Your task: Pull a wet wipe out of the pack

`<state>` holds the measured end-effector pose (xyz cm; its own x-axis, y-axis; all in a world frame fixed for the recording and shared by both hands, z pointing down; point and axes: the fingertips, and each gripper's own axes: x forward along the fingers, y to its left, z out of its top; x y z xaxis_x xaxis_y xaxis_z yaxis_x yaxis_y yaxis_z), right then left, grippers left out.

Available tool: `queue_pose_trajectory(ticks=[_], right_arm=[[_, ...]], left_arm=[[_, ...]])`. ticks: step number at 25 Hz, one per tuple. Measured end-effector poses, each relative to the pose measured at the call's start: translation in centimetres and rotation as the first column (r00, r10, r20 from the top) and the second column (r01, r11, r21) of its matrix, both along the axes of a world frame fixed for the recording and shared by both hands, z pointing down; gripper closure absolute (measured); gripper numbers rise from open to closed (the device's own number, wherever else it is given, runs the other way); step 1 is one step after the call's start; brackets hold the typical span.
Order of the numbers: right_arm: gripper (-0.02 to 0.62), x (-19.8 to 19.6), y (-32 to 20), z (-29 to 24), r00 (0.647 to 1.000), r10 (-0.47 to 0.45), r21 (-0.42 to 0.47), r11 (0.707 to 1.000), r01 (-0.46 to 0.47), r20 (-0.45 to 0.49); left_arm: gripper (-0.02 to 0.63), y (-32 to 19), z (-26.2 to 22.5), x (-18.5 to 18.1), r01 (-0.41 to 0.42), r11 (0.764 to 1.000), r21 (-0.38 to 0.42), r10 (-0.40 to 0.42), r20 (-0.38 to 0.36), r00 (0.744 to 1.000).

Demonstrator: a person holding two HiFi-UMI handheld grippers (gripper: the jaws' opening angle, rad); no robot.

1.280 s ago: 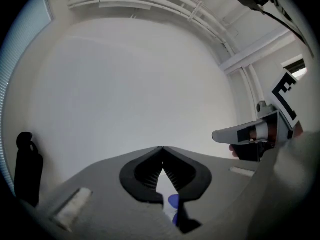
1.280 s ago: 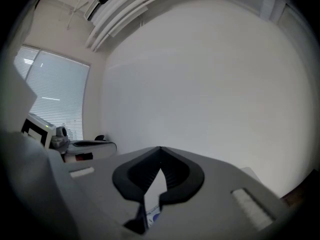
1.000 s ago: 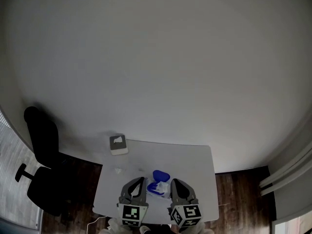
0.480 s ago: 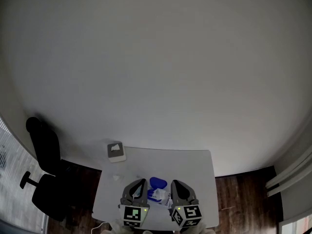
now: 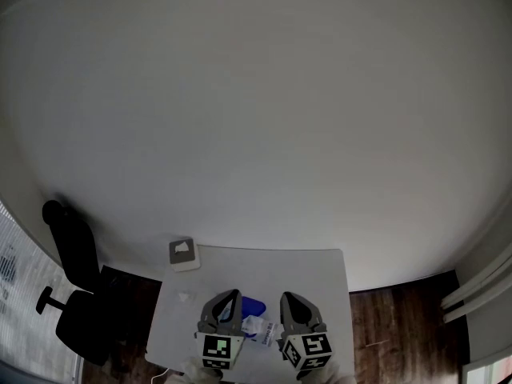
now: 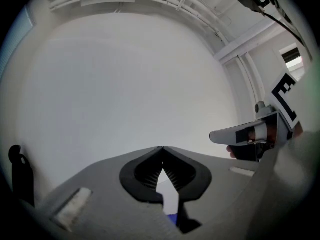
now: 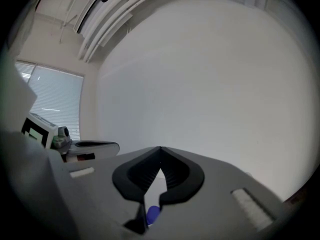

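White table (image 5: pixel 320 278) against a bare wall. I read the left gripper (image 5: pixel 231 296) and right gripper (image 5: pixel 286 298) as both closed, nothing clamped. The blue pack (image 5: pixel 253 304) lies between them, possibly with a wipe (image 5: pixel 258 326) out.

Matt plastics over a smooth white bench and a dark wood floor

The bench (image 5: pixel 320 274) top is smooth, matt white; the floor (image 5: pixel 392 326) below it is dark wood planking with a faint sheen. The pack (image 5: pixel 251 304) looks like blue and white plastic film, too small to judge its gloss. The left gripper (image 5: pixel 232 297) and right gripper (image 5: pixel 286 298) have matt grey plastic shells. Their black fingers (image 6: pixel 150 171) are finely ribbed on the inner faces. The wall (image 5: pixel 256 118) is plain matt white and the chair (image 5: pixel 76 294) is matt black.
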<state>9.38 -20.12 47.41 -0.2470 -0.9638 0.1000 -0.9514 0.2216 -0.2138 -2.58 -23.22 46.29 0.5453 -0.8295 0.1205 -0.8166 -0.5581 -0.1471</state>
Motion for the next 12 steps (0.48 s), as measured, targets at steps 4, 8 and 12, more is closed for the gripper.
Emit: queue_pose_trajectory(ticks=[4, 8, 12], right_arm=[[0.591, 1.1, -0.8, -0.1, 1.000, -0.005, 0.007, 1.000, 0.005, 0.000], [0.591, 1.9, -1.6, 0.1, 1.000, 0.005, 0.005, 1.000, -0.005, 0.000], [0.591, 2.2, -2.4, 0.2, 1.000, 0.030, -0.010, 1.000, -0.030, 0.000]], left_arm=[[0.601, -0.9, -0.1, 1.1, 0.009, 1.000, 0.005, -0.009, -0.002, 1.000], [0.601, -1.6, 0.0, 1.6, 0.007, 1.000, 0.004, -0.007, -0.001, 1.000], [0.601, -2.6, 0.2, 1.9, -0.017, 1.000, -0.009, 0.017, 0.000, 1.000]])
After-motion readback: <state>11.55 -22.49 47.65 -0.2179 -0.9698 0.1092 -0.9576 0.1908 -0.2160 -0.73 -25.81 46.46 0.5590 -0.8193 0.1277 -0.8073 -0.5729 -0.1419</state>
